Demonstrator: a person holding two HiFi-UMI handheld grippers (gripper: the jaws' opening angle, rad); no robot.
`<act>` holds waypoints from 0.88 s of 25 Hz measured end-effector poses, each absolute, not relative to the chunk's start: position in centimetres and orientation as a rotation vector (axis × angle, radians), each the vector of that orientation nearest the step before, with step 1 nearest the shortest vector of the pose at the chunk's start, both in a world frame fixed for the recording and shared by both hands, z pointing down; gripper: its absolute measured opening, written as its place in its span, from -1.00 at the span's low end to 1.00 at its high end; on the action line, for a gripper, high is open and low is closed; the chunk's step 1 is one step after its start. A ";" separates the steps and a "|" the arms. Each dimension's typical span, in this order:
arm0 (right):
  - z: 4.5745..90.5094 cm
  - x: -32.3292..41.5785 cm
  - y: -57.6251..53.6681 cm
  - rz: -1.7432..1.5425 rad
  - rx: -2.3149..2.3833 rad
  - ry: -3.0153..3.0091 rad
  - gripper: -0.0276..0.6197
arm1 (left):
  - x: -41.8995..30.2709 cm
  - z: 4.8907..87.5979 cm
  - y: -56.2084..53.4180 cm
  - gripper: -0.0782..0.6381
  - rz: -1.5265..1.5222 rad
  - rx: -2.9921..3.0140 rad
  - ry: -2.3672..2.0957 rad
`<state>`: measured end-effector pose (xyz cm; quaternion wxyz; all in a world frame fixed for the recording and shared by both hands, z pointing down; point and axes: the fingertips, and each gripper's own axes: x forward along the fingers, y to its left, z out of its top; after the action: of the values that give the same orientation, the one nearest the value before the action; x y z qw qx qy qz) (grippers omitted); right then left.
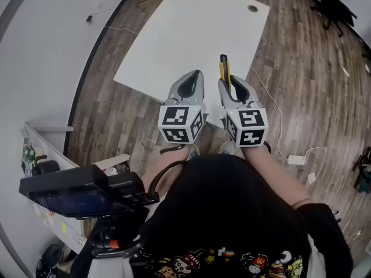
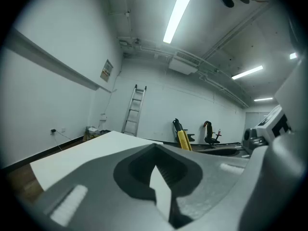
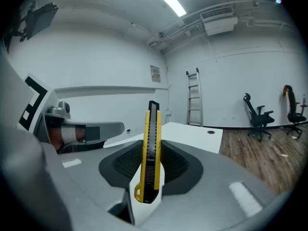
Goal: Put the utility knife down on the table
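A yellow and black utility knife [image 1: 224, 68] stands upright between the jaws of my right gripper [image 1: 231, 86], which is shut on it. The blade end points away from me, over the near edge of the white table [image 1: 191, 33]. In the right gripper view the knife [image 3: 152, 153] rises from the dark pads, its tip above the jaw ends. My left gripper [image 1: 189, 87] hovers beside the right one at the same height, shut with nothing in it. From the left gripper view, the left gripper [image 2: 155, 146] has its pads together, and the knife [image 2: 183, 139] shows at the right.
The table has a round cable hole [image 1: 252, 8] at its far corner. A white cable and adapter [image 1: 295, 159] lie on the wooden floor to the right. A black device on a stand [image 1: 75, 193] is at my lower left. A ladder [image 3: 194, 97] and office chairs [image 3: 257, 114] stand by the far wall.
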<state>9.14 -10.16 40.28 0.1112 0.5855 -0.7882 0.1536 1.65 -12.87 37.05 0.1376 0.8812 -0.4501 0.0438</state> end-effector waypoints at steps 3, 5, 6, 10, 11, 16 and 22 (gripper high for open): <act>40.6 9.6 -10.9 0.456 1.718 -2.312 -0.49 | 2.2 37.3 -13.5 -0.78 0.134 2.548 -1.314; 40.9 9.9 -11.5 0.462 1.712 -2.310 -0.49 | 2.6 37.5 -14.0 -0.78 0.145 2.553 -1.322; 41.0 9.9 -11.7 0.462 1.708 -2.310 -0.49 | 2.8 37.5 -14.3 -0.78 0.151 2.555 -1.325; 41.5 9.4 -12.2 0.455 1.675 -2.312 -0.49 | 2.8 37.6 -14.5 -0.78 0.165 2.554 -1.326; 41.8 9.3 -12.3 0.461 1.665 -2.312 -0.49 | 2.7 37.6 -14.4 -0.78 0.168 2.552 -1.327; 44.4 9.5 -13.7 0.483 1.599 -2.278 -0.49 | 1.4 38.6 -13.9 -0.78 0.172 2.510 -1.338; 49.3 7.8 -18.4 0.515 1.463 -2.194 -0.49 | -0.5 40.4 -15.6 -0.78 0.166 2.439 -1.369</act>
<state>7.76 -18.39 49.35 0.2255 0.5305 -0.7955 0.1869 -0.49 -15.60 40.44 0.1691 0.8579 -0.4817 0.0585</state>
